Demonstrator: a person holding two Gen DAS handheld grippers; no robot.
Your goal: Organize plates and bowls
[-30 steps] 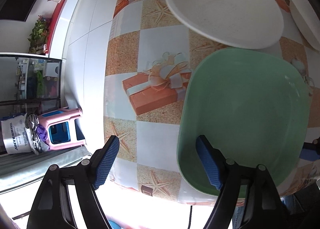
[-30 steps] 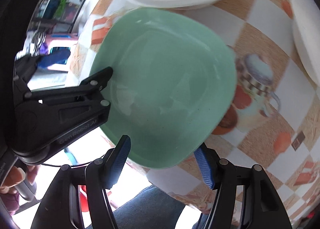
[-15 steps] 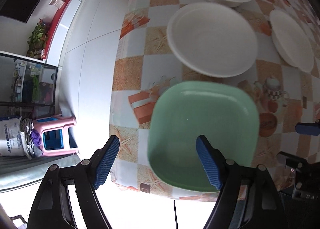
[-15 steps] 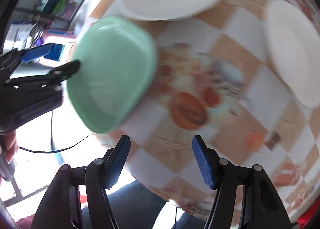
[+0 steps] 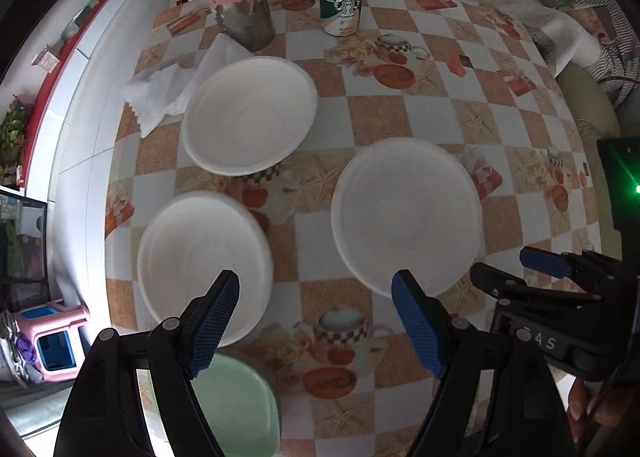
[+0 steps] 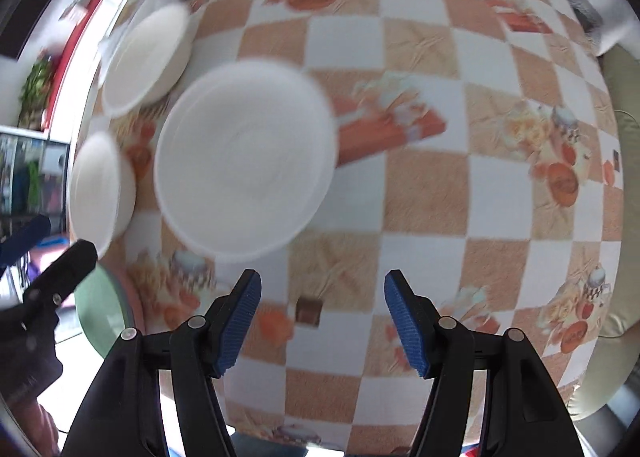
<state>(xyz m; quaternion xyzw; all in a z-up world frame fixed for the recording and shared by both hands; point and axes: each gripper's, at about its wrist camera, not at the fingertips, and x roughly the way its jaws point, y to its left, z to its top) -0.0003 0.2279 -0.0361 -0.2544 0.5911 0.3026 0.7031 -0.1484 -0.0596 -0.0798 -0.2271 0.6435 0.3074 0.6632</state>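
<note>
Left gripper (image 5: 316, 321) spread, nothing between its blue pads; right gripper (image 6: 322, 321) likewise spread and empty, view blurred. Three round white plates on the checked patterned tablecloth (image 5: 404, 113): upper centre (image 5: 250, 115), left (image 5: 204, 261), right of centre (image 5: 406, 213). Pale green squarish plate (image 5: 236, 409) at bottom left, table edge

plates (image 5: 250, 115): plain white
bowl (image 5: 236, 409): pale green
surface (image 5: 460, 105): orange-and-white checks, teapot prints
claw pads (image 5: 214, 323): blue
</note>
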